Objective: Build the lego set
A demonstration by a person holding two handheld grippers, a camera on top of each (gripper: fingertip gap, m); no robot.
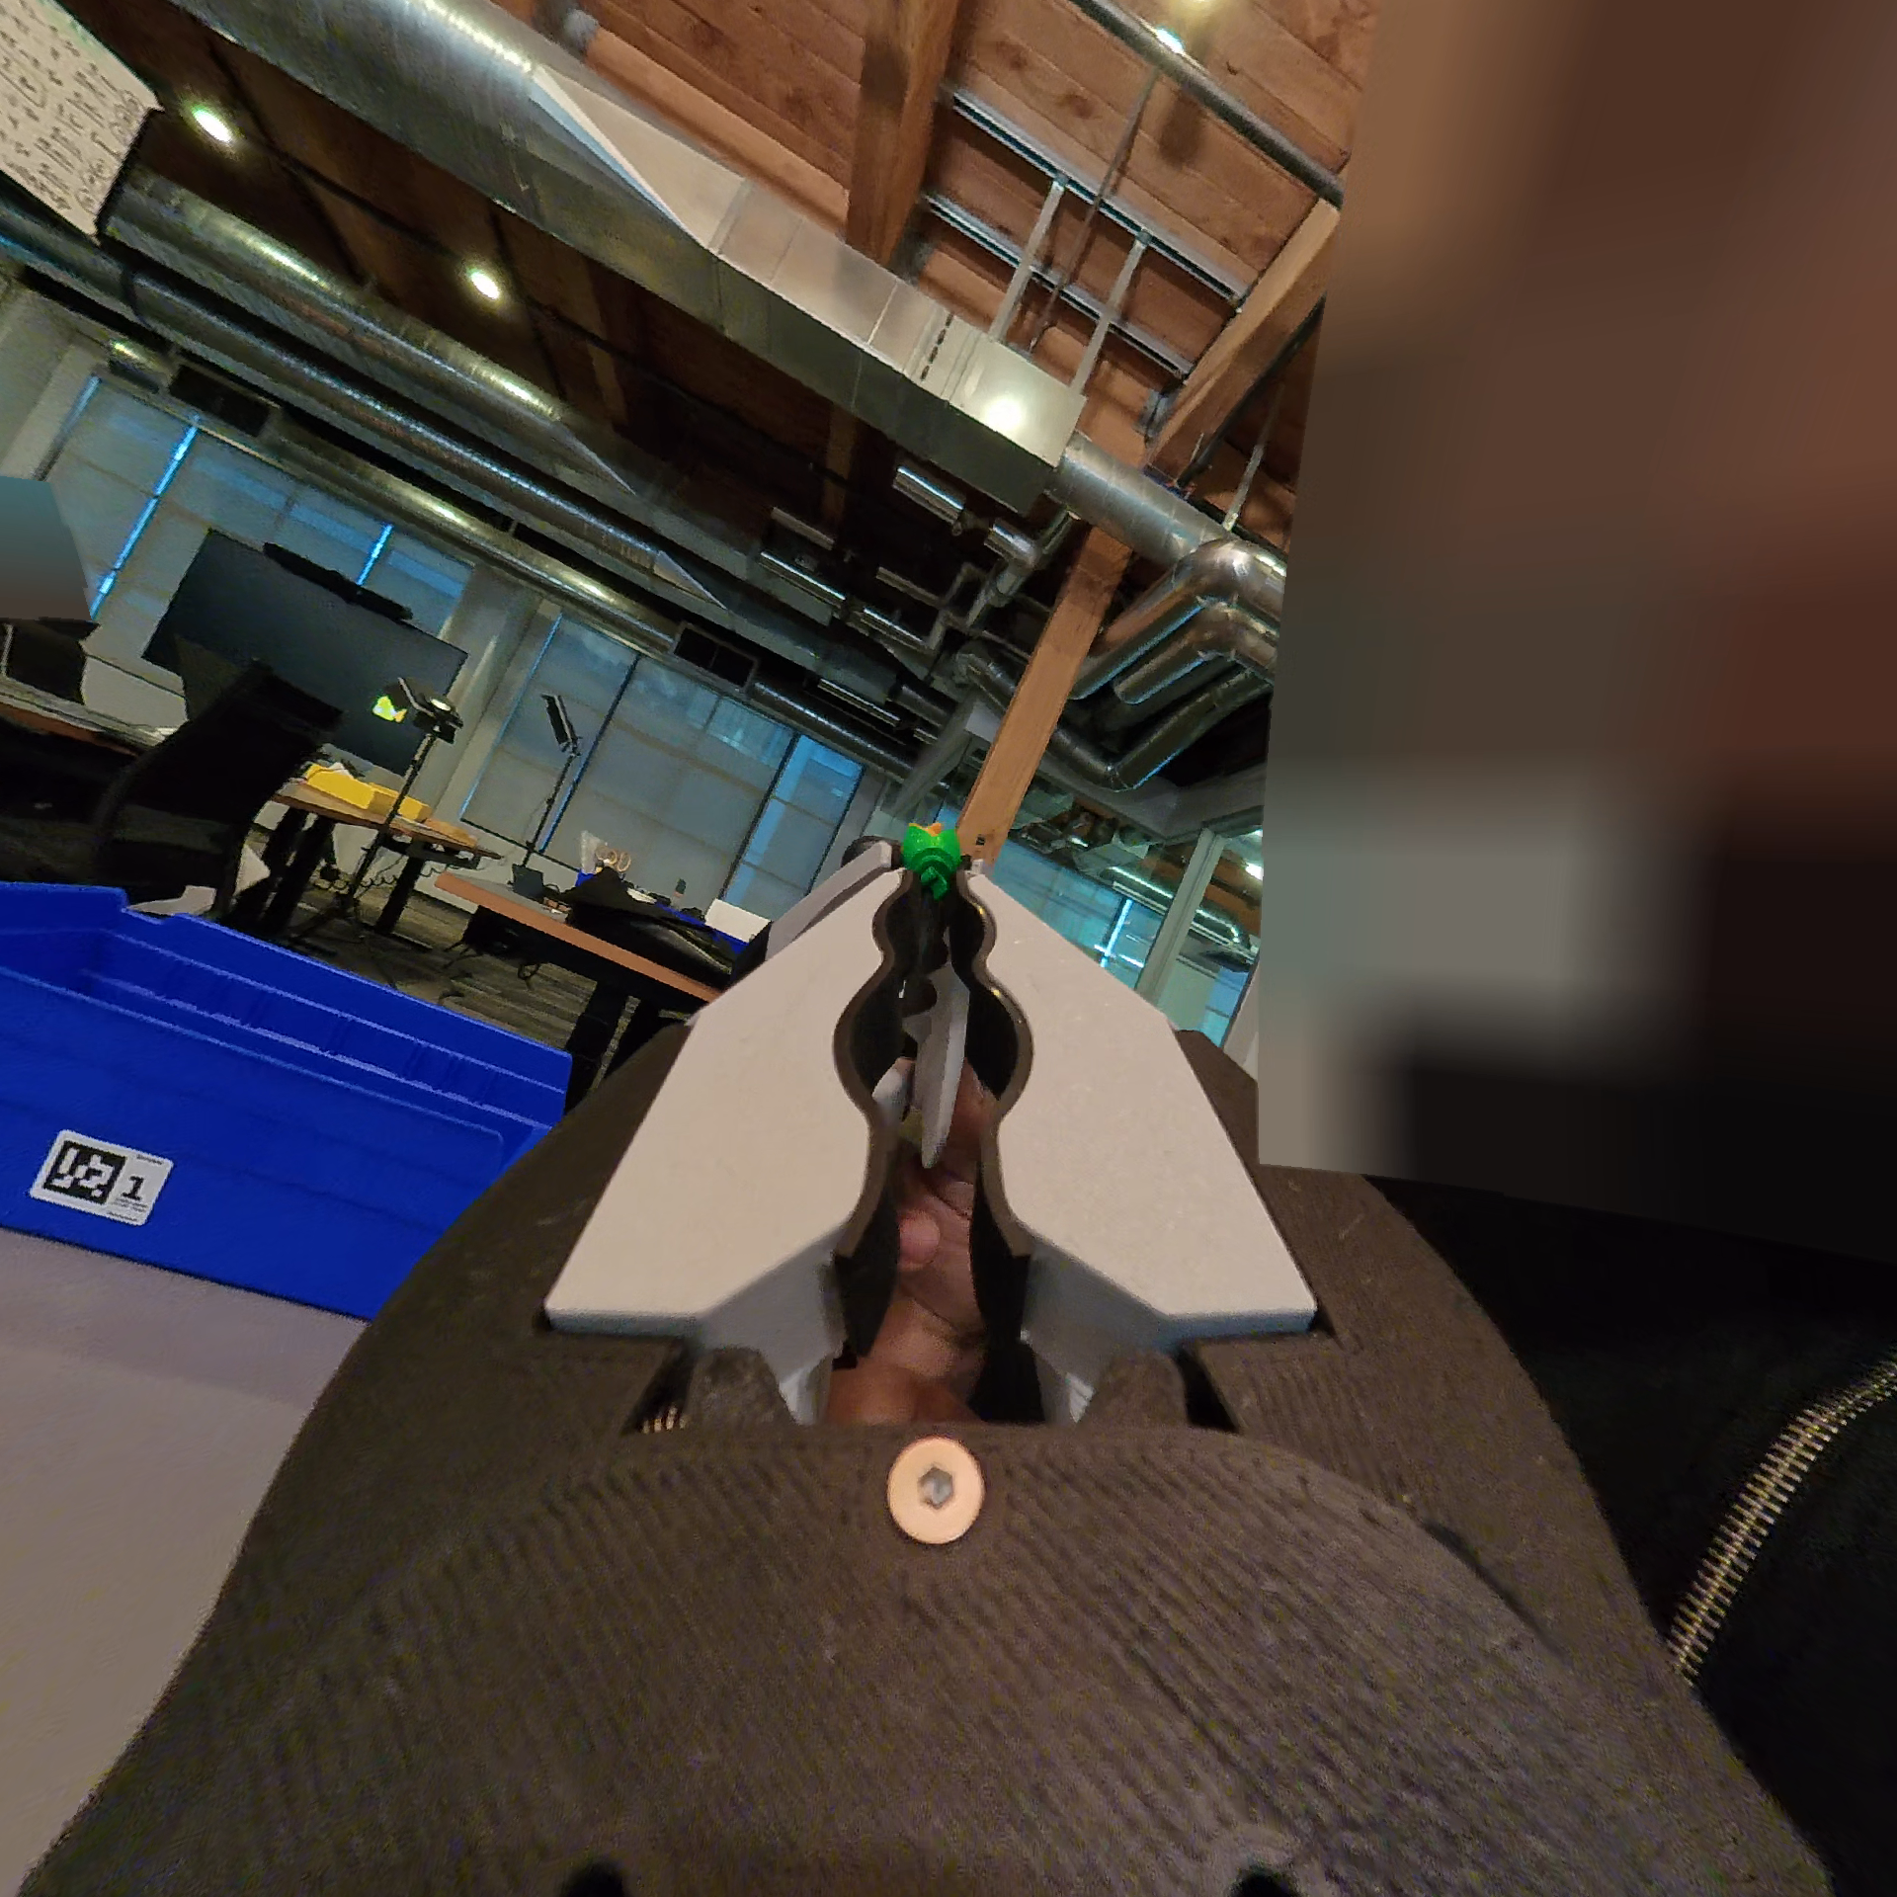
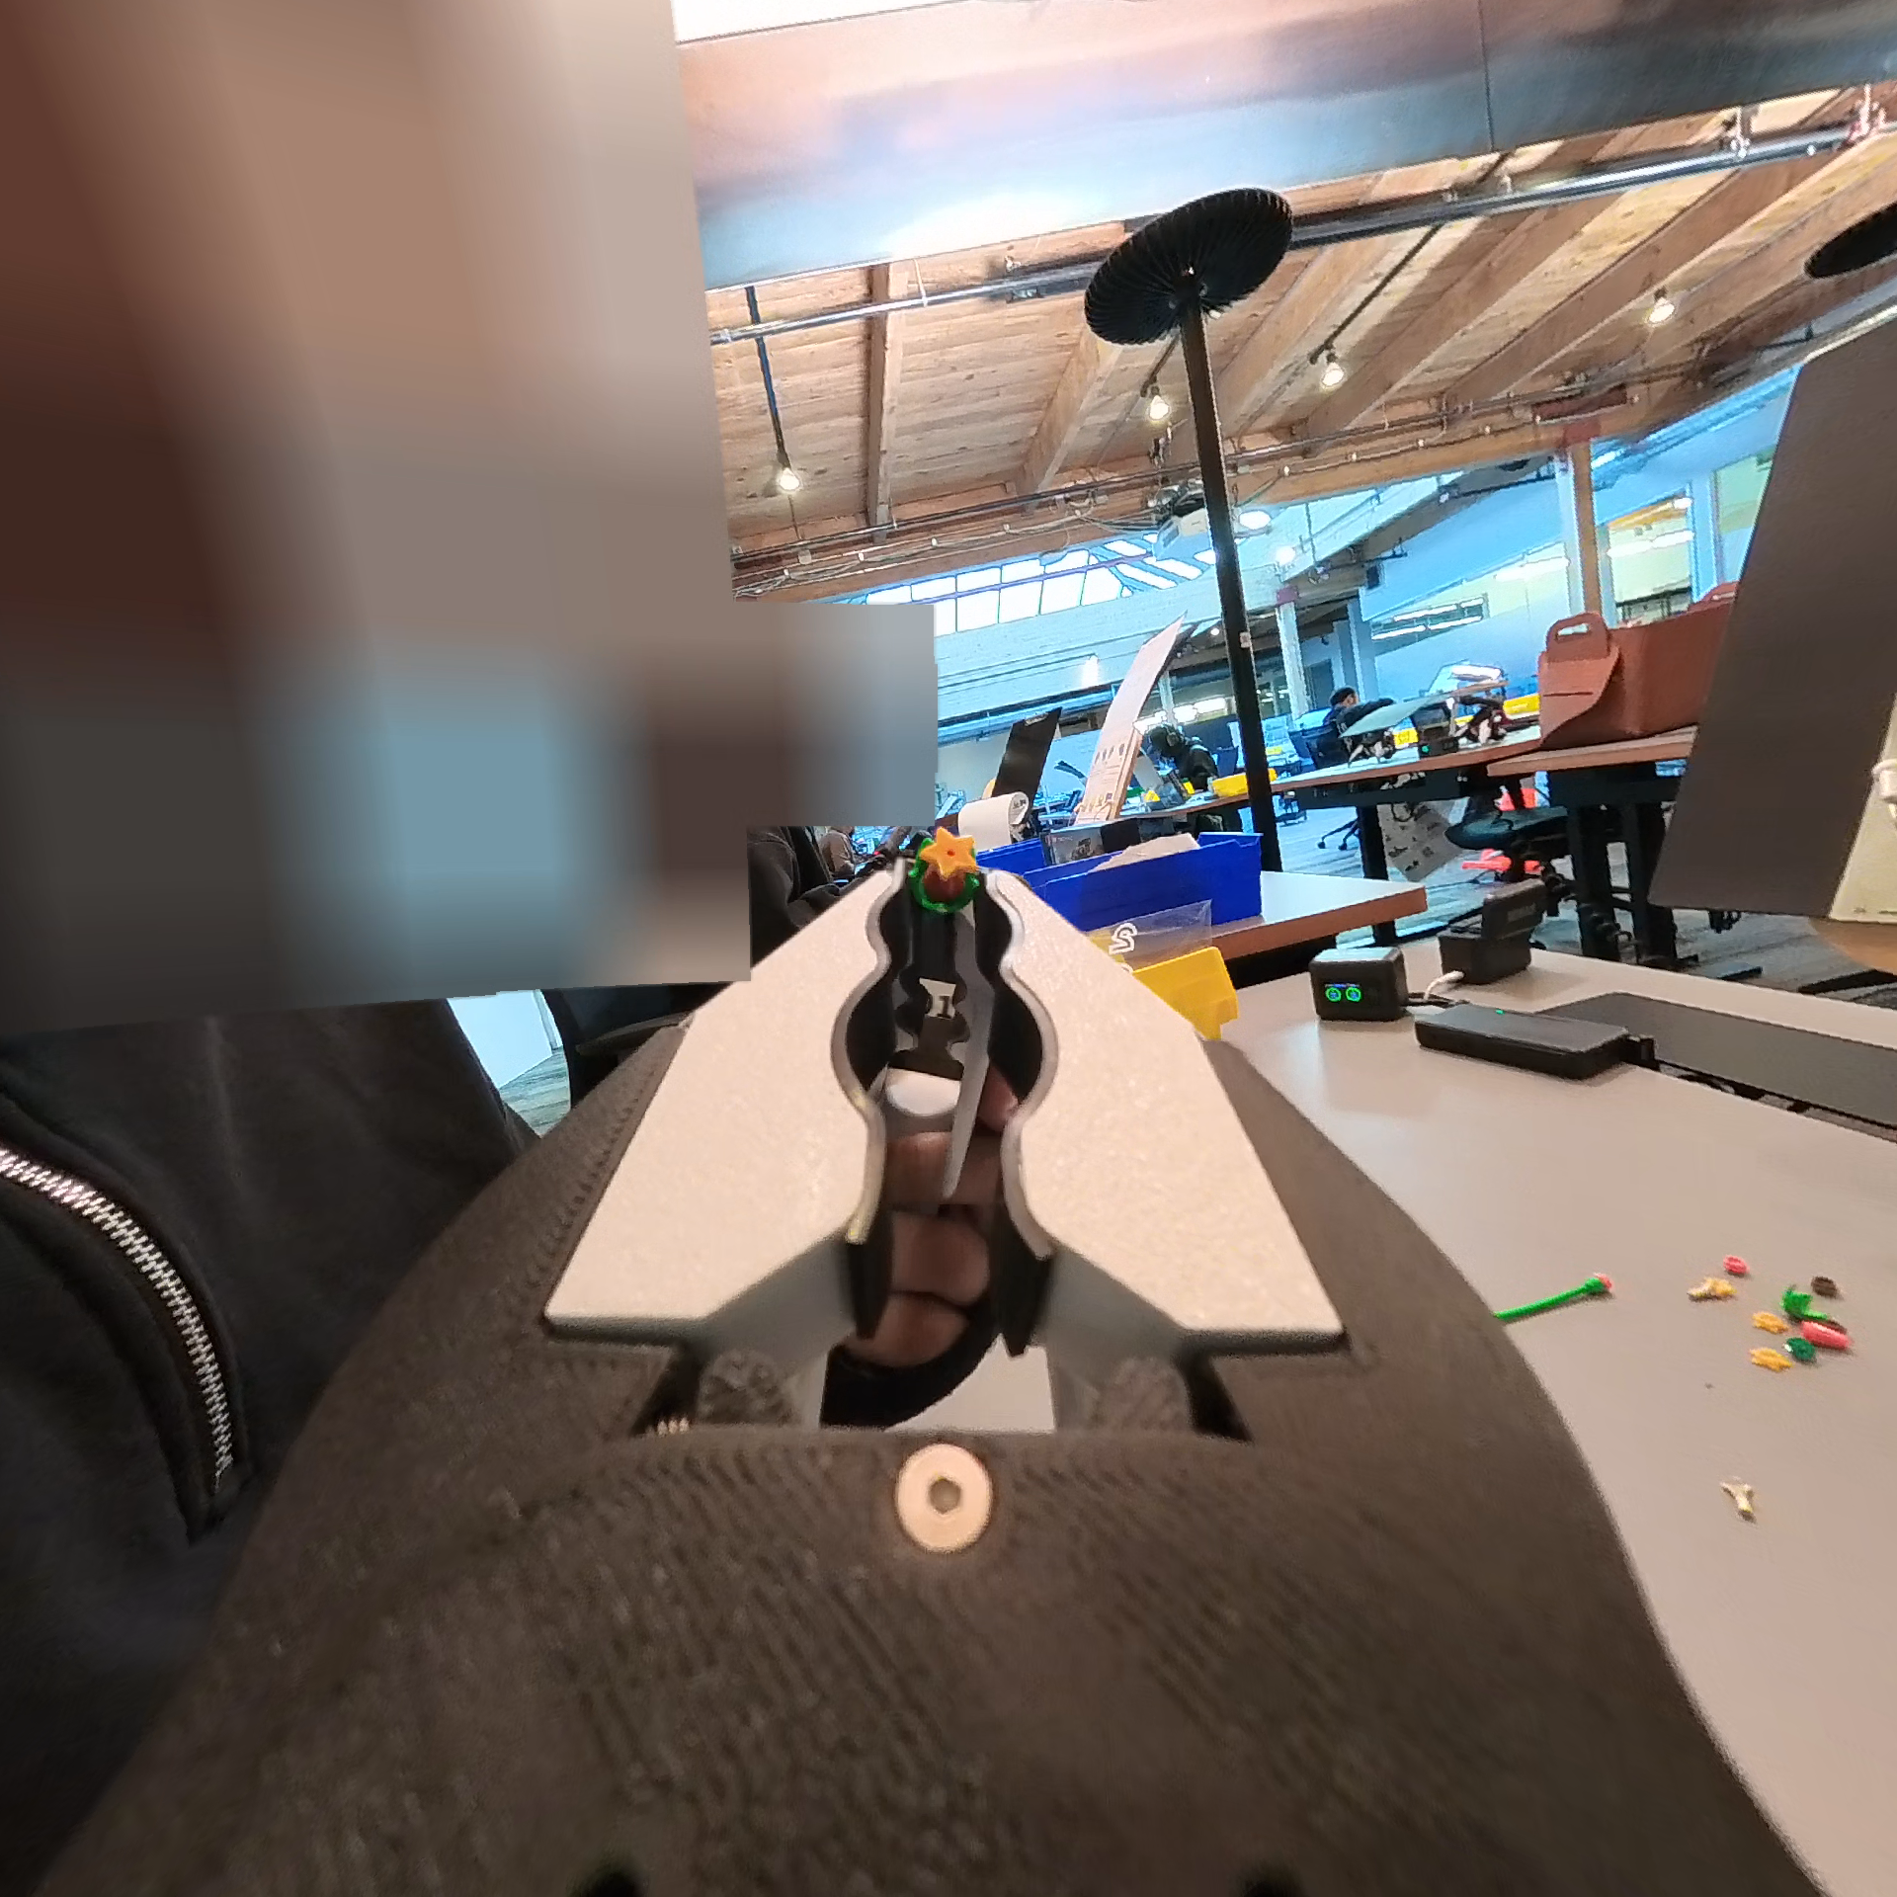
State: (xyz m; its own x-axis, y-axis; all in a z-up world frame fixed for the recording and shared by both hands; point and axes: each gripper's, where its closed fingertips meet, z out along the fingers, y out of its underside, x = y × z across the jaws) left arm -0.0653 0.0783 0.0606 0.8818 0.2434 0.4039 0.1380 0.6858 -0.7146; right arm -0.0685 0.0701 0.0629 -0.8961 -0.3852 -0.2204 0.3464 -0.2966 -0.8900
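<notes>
Both grippers are raised off the table and meet tip to tip. In the left wrist view my left gripper (image 1: pixel 930 875) is shut on a small green leafy lego piece (image 1: pixel 931 848), with a bit of orange showing behind it. In the right wrist view my right gripper (image 2: pixel 945 893) is shut at the same small assembly: an orange star flower (image 2: pixel 946 850) on a brown part with a green ring. Which part each gripper pinches I cannot tell exactly. Loose small lego pieces (image 2: pixel 1796 1324) and a green stem with a pink tip (image 2: pixel 1550 1299) lie on the grey table (image 2: pixel 1642 1540).
A blue bin (image 1: pixel 257 1078) stands on the table to the left. A yellow bin (image 2: pixel 1191 985), blue bins (image 2: pixel 1150 883), a black power bank (image 2: pixel 1519 1042), a small black device (image 2: pixel 1357 983) and a monitor's back (image 2: pixel 1786 667) are to the right. A person's dark zipped jacket (image 2: pixel 154 1283) is close.
</notes>
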